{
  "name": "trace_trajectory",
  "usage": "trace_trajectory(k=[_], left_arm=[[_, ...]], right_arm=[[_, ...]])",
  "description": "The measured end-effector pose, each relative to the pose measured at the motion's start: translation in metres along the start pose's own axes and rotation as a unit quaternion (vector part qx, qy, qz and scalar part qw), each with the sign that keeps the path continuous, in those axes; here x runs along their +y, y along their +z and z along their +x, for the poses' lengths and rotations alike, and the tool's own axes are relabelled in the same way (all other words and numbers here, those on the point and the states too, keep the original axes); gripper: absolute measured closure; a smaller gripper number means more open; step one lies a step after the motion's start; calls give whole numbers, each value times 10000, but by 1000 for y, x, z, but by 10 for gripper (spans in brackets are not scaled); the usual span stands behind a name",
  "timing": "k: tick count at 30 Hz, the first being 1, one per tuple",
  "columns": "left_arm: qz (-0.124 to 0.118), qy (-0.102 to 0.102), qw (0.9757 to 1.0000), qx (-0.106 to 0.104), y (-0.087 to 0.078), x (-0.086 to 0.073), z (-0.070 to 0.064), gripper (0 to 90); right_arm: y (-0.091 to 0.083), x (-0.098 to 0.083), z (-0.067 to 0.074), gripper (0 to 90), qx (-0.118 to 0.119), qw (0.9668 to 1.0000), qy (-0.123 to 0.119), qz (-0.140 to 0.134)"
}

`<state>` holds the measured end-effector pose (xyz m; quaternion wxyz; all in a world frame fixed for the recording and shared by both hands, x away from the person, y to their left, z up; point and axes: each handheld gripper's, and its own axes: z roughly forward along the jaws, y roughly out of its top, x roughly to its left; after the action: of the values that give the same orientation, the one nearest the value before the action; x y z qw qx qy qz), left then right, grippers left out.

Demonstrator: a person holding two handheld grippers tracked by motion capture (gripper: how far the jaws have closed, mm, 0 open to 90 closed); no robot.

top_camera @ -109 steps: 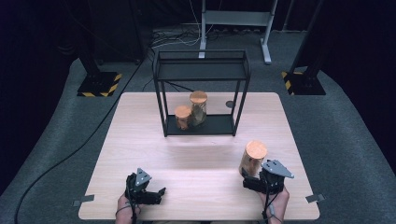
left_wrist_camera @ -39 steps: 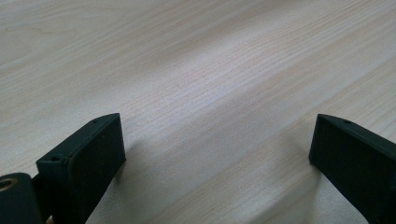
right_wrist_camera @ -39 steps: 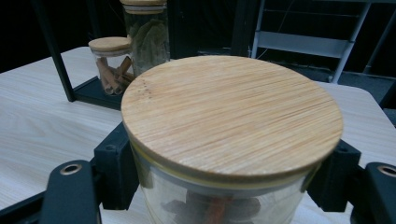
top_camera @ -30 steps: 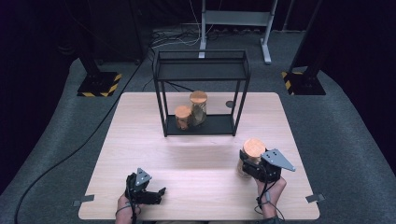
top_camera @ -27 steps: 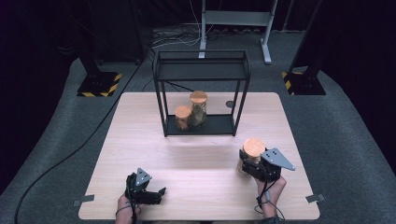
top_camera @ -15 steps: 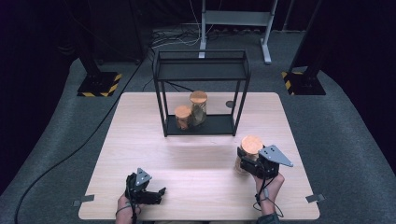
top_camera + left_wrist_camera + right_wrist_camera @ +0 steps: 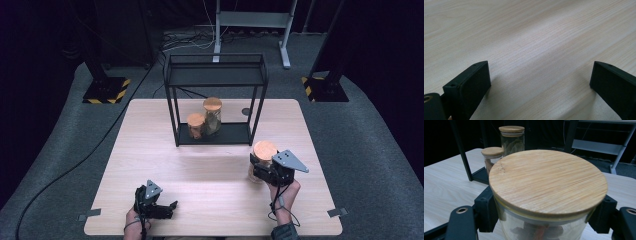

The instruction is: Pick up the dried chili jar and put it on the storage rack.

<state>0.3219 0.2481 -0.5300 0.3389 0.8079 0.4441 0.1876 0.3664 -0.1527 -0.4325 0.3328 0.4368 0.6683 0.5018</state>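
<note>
A pale wooden worktop (image 7: 200,165) is seen from above, with a black wire-frame shelf (image 7: 216,75) standing near its far edge. On the shelf's lower board two lidded glass jars are placed side by side: a short jar (image 7: 196,125) at the left and a tall jar (image 7: 212,114) just beside it at the right. Both are also seen in the right gripper view, the short jar (image 7: 491,155) in front of the tall jar (image 7: 512,138).

The right tool (image 7: 264,169) is held over the right part of the worktop, in front of the shelf's right leg and apart from it. Its jaws are closed on the glass body of a third jar (image 7: 263,156), just under the round bamboo lid (image 7: 547,178). In the right gripper view one black jaw is pressed against each side of the jar, and brown contents are made out through the glass below the lid. The jar is kept upright. Whether its base rests on the worktop cannot be told.

The left tool (image 7: 161,206) is held near the front edge of the worktop, at the left, well apart from the jars. In the left gripper view its jaws are spread wide, with nothing but bare wood grain between them.
</note>
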Motion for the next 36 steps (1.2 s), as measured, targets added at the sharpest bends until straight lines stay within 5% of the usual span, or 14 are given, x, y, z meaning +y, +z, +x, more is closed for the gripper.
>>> trace_trajectory(k=[36], left_arm=[[-6, 0, 10000, -5, 0, 0, 0, 28]], right_arm=[[39, 27, 4, 246, 215, 9997, -67, 15]])
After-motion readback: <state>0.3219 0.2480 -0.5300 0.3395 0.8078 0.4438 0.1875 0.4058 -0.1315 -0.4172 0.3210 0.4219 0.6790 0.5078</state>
